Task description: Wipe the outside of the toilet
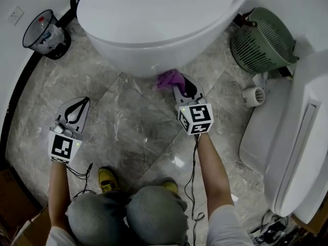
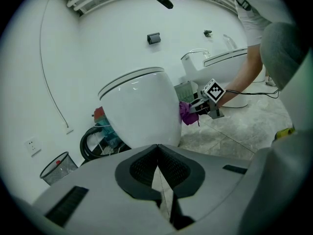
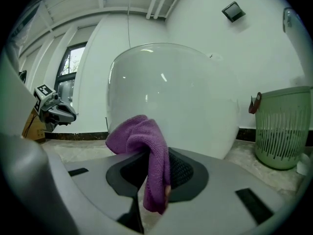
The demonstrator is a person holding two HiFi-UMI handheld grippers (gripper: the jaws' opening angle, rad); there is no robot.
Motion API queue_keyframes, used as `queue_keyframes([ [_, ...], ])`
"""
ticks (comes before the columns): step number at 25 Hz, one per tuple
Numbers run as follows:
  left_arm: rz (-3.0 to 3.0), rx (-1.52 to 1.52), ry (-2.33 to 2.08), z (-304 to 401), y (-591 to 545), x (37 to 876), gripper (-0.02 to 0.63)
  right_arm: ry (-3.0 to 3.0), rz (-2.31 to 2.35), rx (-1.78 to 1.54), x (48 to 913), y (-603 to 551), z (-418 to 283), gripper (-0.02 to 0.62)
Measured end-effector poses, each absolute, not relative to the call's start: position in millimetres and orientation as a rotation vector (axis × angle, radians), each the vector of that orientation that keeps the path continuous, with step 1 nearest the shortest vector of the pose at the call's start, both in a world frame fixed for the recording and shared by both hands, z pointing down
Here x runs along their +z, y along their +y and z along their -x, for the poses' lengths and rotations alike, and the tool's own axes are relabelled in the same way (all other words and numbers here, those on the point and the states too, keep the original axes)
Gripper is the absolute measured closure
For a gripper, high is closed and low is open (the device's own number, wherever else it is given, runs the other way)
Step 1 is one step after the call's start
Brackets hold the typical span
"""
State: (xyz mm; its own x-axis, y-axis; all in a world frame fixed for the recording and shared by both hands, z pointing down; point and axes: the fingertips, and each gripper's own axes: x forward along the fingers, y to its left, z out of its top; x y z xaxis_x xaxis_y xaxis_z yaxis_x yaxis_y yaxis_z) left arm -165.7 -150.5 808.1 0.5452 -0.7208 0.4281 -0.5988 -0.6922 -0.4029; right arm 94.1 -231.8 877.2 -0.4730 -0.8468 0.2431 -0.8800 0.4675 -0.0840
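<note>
R claw (image 3: 154, 166) gripping purple cloth (image 1: 169, 79) at toilet (image 1: 154, 29) side, L claw (image 2: 157, 150) clenched, empty

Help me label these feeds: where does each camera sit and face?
Head view: on the person's head, looking steeply down at the toilet; shows both forearms, knees, left claw, right claw.
Left gripper view: on the left claw, low, facing the toilet's side; shows its shut jaws, the person's arm.
Right gripper view: on the right claw, facing the toilet close up; jaws grip the purple cloth.
Shared: the toilet in all three; each gripper view sees the other claw.
</note>
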Motion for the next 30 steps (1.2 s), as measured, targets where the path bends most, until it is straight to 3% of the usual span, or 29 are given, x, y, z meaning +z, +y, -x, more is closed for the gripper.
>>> queue_keyframes([
  [12,2.591,-0.845,1.129,160.6,-152.6,809.4,0.589,-2.238,-2.051,0.491,878.0,-255.1,-203.2,0.509],
  [22,2.585,-0.749,1.083,148.4,-152.2,794.9,0.589,-2.209,-2.121,0.587,869.0,-227.5,-218.2,0.511],
  [30,2.702,-0.631,1.369,165.0,-160.2,777.3,0.589,-2.34,-2.076,0.619,835.0,-210.3,-191.7,0.511],
])
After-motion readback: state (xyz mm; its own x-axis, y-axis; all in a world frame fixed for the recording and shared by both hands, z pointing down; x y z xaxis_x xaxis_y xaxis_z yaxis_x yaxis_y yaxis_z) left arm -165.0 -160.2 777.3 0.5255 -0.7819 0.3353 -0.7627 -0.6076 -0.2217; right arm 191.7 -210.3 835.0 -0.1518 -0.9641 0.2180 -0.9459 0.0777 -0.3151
